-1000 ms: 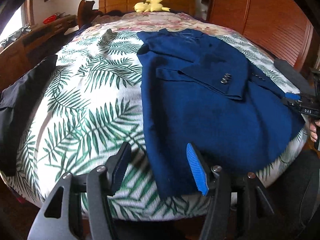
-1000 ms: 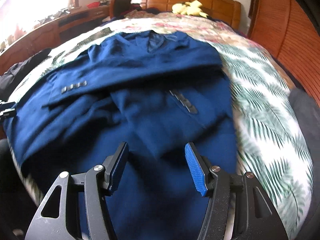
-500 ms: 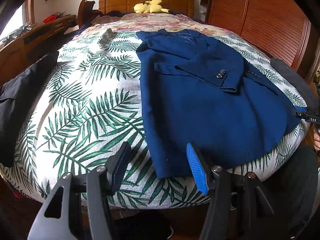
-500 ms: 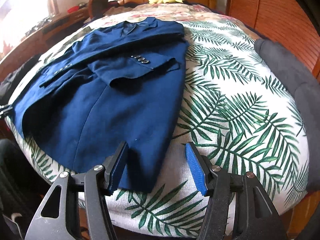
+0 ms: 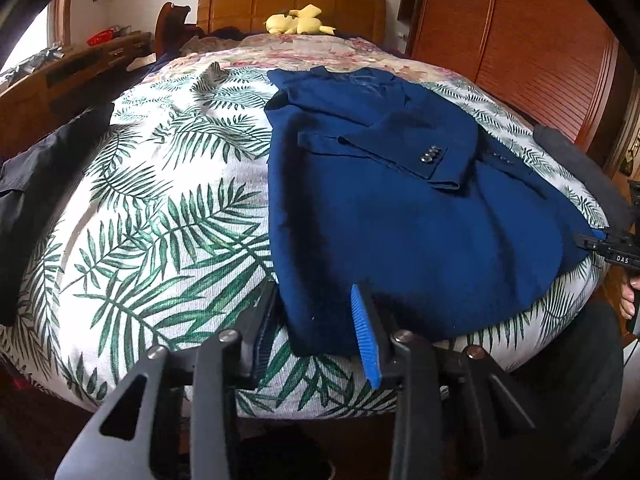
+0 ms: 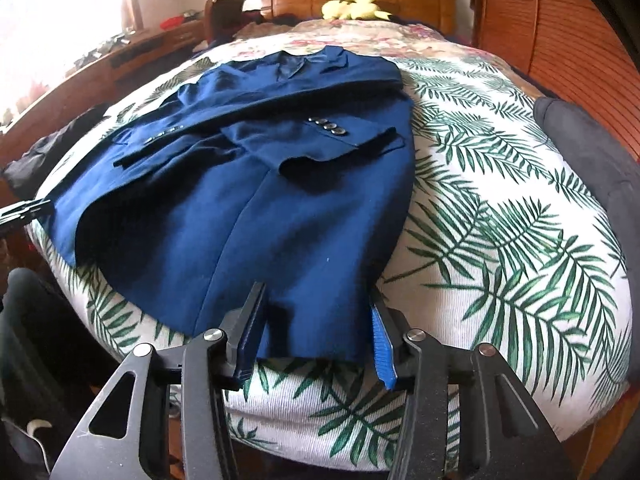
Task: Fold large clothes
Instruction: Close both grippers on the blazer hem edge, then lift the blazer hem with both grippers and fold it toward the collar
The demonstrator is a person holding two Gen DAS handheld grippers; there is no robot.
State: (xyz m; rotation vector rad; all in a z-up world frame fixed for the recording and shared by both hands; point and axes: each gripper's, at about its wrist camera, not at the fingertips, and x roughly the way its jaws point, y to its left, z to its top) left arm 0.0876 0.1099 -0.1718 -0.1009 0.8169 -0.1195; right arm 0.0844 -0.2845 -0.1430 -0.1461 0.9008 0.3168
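A dark blue suit jacket is lying flat on a bed covered by a white bedspread printed with green palm fronds. Both sleeves are lying folded across the jacket's body, each cuff showing a row of dark buttons. The collar is pointing toward the wooden headboard; the hem is reaching the near edge of the mattress.

The left gripper is sitting at the hem's left corner. Its jaws have just been closing and the corner of the cloth is lying between them. The blue ribbed pad is standing against the fabric on one side, while the dark pad is standing just beside the fabric edge on the other; no pinch is showing, so the jaws are reading as not yet clamped.

The right gripper is sitting at the hem's right corner. Its jaws have likewise just been closing, with the corner spanning the gap between them. The pads are flanking the cloth without visibly squeezing it.

A yellow plush toy is resting at the headboard. A black garment is hanging over the bed's left side, and a dark grey cloth is lying along the right edge. A reddish slatted wooden wardrobe is standing to the right.
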